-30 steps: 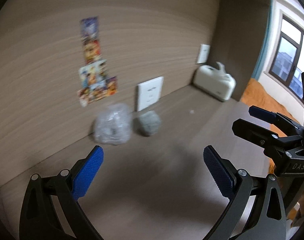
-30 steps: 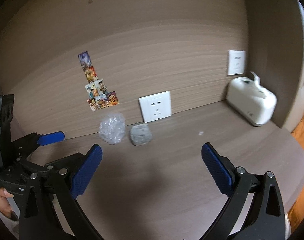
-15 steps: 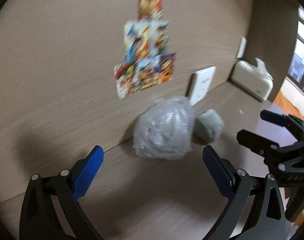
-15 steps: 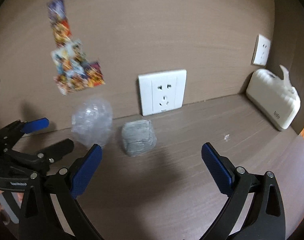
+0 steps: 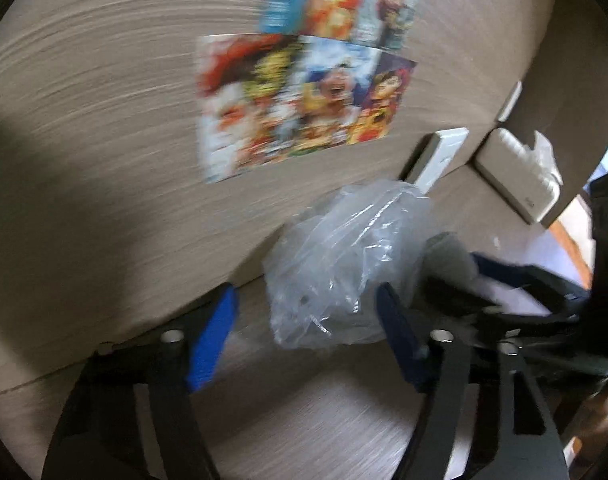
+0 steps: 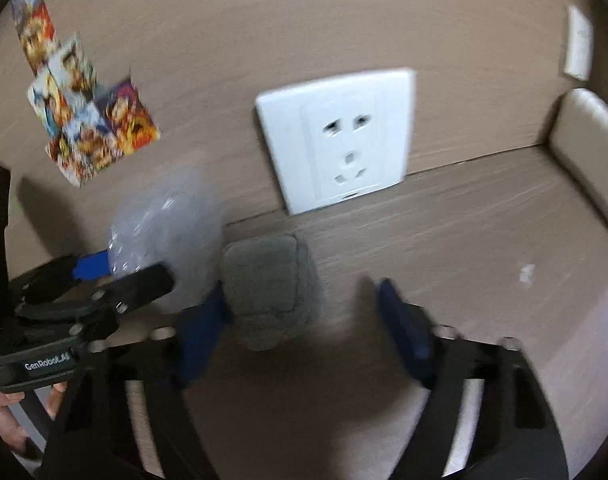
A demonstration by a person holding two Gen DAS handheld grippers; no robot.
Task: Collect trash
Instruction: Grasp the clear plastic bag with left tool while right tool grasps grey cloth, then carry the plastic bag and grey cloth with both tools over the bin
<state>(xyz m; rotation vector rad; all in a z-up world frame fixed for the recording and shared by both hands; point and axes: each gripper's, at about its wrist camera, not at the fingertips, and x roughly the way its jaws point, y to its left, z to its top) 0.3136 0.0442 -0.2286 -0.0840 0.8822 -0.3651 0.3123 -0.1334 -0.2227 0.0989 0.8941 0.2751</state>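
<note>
A crumpled clear plastic bag point(image 5: 336, 268) lies on the wooden desk against the wall, between the open blue fingers of my left gripper point(image 5: 304, 332). Beside it on the right lies a grey crumpled wad point(image 6: 269, 280), which also shows in the left wrist view point(image 5: 450, 256). My right gripper point(image 6: 299, 328) is open with the wad between its fingers, close to the left pad point(image 6: 199, 332). In the right wrist view the bag point(image 6: 163, 232) sits left of the wad, with the left gripper point(image 6: 119, 276) around it.
A white wall socket point(image 6: 336, 140) sits just behind the wad. Colourful stickers point(image 5: 304, 96) are on the wall above the bag. A white tissue box point(image 5: 516, 176) stands at the far right of the desk. A small white scrap point(image 6: 527, 273) lies on the desk.
Both grippers have moved forward towards the wall. The bag now lies between the left fingers and the wad between the right fingers. Both jaw gaps look narrower.
</note>
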